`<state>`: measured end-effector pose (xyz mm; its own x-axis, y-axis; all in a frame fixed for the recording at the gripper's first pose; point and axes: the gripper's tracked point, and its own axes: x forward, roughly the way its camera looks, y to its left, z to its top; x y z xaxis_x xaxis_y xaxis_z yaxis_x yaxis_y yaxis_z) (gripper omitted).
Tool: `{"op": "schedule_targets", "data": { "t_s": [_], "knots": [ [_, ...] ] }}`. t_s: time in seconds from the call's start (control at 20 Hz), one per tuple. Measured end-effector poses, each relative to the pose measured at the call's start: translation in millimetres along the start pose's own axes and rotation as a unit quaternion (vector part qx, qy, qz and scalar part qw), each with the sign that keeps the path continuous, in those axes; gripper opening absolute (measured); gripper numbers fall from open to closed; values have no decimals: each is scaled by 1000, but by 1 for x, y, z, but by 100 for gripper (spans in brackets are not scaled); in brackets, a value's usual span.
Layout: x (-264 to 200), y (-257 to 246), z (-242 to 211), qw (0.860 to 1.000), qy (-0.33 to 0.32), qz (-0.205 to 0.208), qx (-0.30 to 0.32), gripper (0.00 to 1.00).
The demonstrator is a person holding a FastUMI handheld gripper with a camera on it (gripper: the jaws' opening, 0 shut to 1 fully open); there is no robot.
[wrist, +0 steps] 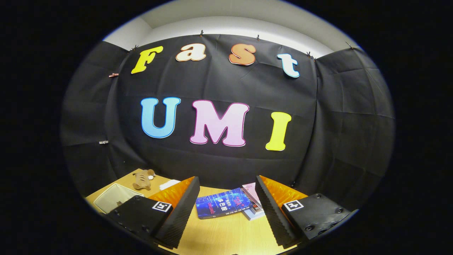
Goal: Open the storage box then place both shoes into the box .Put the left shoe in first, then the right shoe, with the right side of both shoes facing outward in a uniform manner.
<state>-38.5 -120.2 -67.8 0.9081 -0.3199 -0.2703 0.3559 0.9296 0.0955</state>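
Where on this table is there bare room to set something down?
Bare wood lies between the open tongs, nearer than the blue book. Beyond the tongs it is crowded: the blue book overlaps a pink book; off the left finger sit a clear tray, a plush toy and a white item.

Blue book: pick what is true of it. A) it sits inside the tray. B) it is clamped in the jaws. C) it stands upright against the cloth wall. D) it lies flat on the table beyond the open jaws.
D: the blue book lies flat on the table, seen through the gap of the gripper, whose jaws stand wide apart, empty.
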Motion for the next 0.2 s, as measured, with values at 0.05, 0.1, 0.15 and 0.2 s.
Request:
{"op": "schedule_targets", "data": {
  "t_s": [0.05,0.1,0.15,0.2],
  "knots": [
    [1,1,-1,1000,0,0,-1,98],
    [1,1,0,1000,-1,-1,-3,98],
    [1,2,0,1000,-1,0,-3,98],
    [2,3,0,1000,-1,1,-3,98]
  ]
}}
